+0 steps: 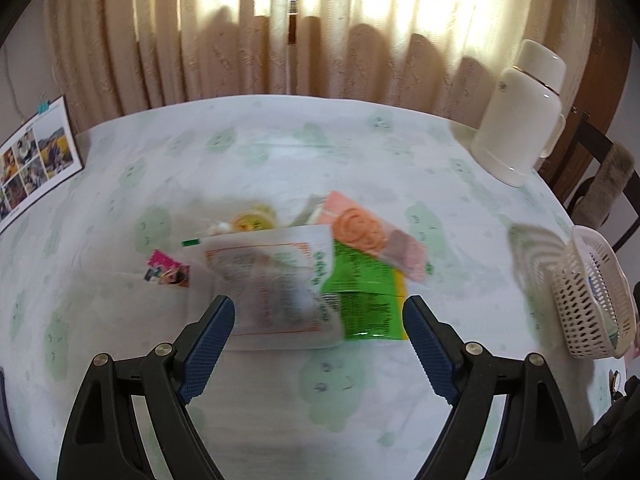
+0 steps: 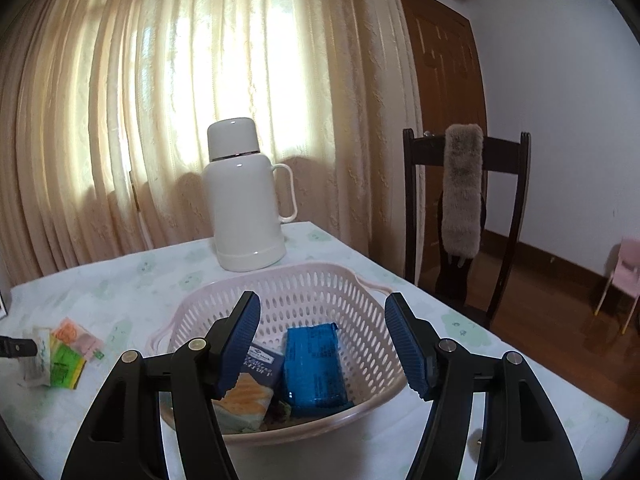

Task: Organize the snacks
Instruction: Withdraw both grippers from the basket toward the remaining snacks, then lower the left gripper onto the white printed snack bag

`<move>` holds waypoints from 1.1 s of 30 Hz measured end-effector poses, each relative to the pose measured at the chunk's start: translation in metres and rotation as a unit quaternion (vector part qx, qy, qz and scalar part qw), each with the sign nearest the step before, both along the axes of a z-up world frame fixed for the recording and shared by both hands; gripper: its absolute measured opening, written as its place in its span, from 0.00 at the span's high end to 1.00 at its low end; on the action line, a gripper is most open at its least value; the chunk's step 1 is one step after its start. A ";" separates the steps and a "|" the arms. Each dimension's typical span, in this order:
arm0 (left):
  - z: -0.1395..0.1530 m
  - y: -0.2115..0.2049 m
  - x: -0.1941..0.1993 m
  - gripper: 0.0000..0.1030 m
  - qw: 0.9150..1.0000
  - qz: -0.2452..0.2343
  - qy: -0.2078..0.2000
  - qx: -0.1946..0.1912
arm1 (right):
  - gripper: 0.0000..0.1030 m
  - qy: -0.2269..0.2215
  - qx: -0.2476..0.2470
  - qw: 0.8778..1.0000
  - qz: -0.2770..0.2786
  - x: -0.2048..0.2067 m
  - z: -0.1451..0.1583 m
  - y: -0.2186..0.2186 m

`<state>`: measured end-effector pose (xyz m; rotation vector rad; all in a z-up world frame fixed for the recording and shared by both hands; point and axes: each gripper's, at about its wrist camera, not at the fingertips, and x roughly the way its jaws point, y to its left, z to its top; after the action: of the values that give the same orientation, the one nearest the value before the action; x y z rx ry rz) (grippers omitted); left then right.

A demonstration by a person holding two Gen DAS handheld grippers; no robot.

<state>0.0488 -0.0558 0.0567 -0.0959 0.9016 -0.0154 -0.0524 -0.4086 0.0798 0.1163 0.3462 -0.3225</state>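
The left gripper (image 1: 319, 306) has two matte black plastic arms, each built as an open triangular frame with a cut-out window. Round silver screw heads sit at the pivots, two on each side. Its jaws are faced with dark blue pads (image 1: 210, 344) bearing a fine knurled texture. The right gripper (image 2: 322, 304) has the same build: black frames, silver screws, and ribbed blue pads (image 2: 240, 340).
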 end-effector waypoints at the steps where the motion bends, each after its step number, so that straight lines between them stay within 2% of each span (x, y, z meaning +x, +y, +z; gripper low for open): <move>1: -0.001 0.003 0.001 0.19 1.000 0.002 0.002 0.000 | 0.36 0.001 -0.003 1.000 0.000 0.000 0.000 0.002; 8: -0.009 0.028 0.004 0.19 1.000 0.024 0.008 -0.004 | 0.34 -0.005 0.015 1.000 0.025 0.000 0.012 0.023; 15: -0.016 0.044 0.011 0.19 0.999 0.034 0.019 -0.026 | 0.30 -0.005 0.019 0.993 0.120 0.006 0.023 0.075; 24: -0.020 0.037 0.031 0.18 0.999 0.016 0.018 -0.042 | 0.30 0.031 0.050 0.977 0.204 0.018 0.001 0.123; 28: -0.014 0.034 0.043 0.18 0.999 0.023 0.007 -0.033 | 0.30 0.058 0.048 0.972 0.222 0.022 -0.013 0.134; 33: -0.022 0.024 0.064 0.17 0.999 0.032 0.018 0.007 | 0.30 0.063 0.051 0.971 0.226 0.022 -0.018 0.134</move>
<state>0.1128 -0.0319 0.0344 -0.1116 0.9331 0.0525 -0.0304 -0.2745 0.0618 0.1145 0.5033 0.1396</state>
